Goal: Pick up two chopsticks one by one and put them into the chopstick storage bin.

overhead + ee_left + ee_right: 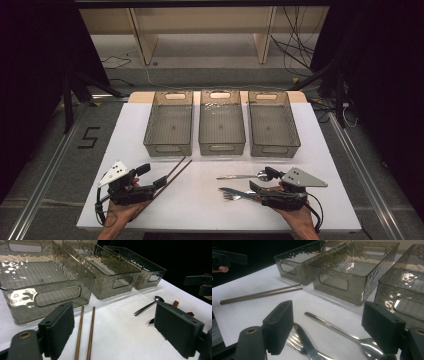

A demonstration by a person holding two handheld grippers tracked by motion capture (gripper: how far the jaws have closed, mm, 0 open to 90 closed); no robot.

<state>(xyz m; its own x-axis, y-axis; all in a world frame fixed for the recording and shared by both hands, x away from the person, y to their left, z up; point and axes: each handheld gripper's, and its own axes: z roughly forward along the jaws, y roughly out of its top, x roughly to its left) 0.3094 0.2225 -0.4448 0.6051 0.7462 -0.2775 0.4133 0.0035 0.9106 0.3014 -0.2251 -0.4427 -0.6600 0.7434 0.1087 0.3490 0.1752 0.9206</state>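
Note:
Two brown chopsticks lie side by side on the white table, running toward the left bin. My left gripper stands open over their near part; in the left gripper view the chopsticks lie between the wide-apart jaws of that gripper, untouched. A metal spoon, a fork and a knife lie at the front right. My right gripper is open beside them. In the right gripper view the spoon runs between the jaws of the gripper, with the fork and knife by the left jaw.
Three smoky clear bins stand in a row at the far side: left bin, middle bin, right bin, all with nothing in them. The white table has bare room between the grippers. Dark floor and cables surround it.

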